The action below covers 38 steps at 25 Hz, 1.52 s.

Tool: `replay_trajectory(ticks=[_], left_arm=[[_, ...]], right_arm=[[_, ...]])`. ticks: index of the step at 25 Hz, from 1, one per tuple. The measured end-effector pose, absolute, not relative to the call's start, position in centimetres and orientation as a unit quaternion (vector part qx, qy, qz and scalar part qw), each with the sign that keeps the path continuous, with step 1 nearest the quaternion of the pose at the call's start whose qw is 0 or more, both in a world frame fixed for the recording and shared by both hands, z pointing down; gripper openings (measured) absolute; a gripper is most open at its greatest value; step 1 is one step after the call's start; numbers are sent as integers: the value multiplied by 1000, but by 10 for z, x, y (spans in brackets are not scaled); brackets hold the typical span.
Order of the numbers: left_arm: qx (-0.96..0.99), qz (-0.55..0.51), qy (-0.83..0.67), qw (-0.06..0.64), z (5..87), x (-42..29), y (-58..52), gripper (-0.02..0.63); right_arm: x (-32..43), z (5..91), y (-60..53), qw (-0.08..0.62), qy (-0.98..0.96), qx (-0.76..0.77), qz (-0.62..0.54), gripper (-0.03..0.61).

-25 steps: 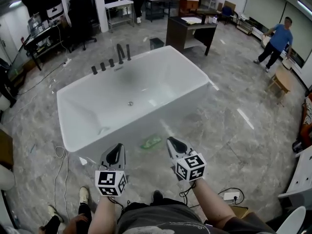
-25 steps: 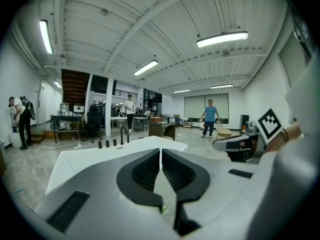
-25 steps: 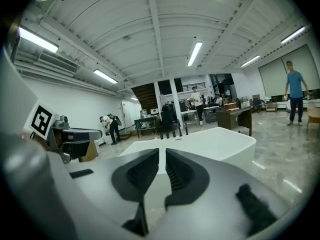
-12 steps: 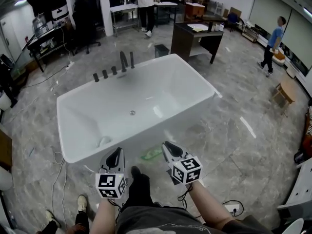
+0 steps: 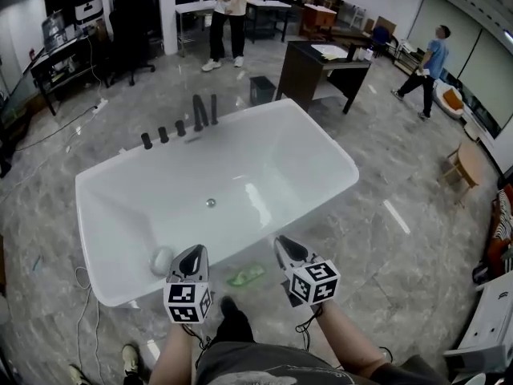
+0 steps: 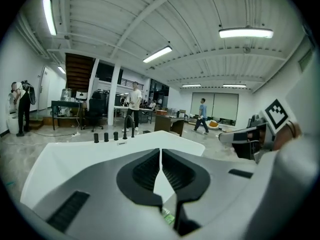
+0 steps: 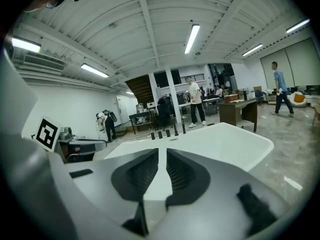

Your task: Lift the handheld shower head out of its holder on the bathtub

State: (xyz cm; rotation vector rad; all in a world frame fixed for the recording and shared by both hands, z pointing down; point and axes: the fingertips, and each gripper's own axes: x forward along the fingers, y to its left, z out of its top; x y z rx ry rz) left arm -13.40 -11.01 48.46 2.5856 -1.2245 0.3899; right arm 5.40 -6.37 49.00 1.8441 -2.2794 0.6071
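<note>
A white freestanding bathtub (image 5: pixel 96 215) fills the middle of the head view. On its far rim stands a row of black fittings: three short knobs (image 5: pixel 163 135), a taller spout (image 5: pixel 198 112) and a slim upright rod (image 5: pixel 213 108) that looks like the handheld shower head. My left gripper (image 5: pixel 191 253) and right gripper (image 5: pixel 287 245) hover side by side at the tub's near rim, far from the fittings. Both are shut and hold nothing. In the left gripper view the left gripper (image 6: pixel 160 151) points across the tub at the fittings (image 6: pixel 125 129). The right gripper (image 7: pixel 162 151) points the same way, with the fittings (image 7: pixel 170 132) ahead.
A round pale object (image 5: pixel 162 259) lies inside the tub near my left gripper. A green scrap (image 5: pixel 246 277) lies on the marble floor between the grippers. A dark desk (image 5: pixel 321 66) stands behind the tub. People stand at the back (image 5: pixel 224 14) and right (image 5: pixel 429 62). Cables (image 5: pixel 80 279) trail left.
I have walked closer to the tub, and both grippers have come forward together to its near rim. Their jaws stayed shut. The person in blue has walked further off.
</note>
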Motion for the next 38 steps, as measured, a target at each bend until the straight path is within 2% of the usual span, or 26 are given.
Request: replay_trajectory(ticks=[9,22,38], left_arm=[[891,146,-408,134,500,-134,-235,25],[879,167,-422,142,506,-96,-295,25],[799,162,-554,168,548,-6,-475,25]], right_arm=[[63,497,-191,82,-746,624,218,40],[110,517,-278,94,-765,595,227,40],[198,596,-561,133,-823,508,219,40]])
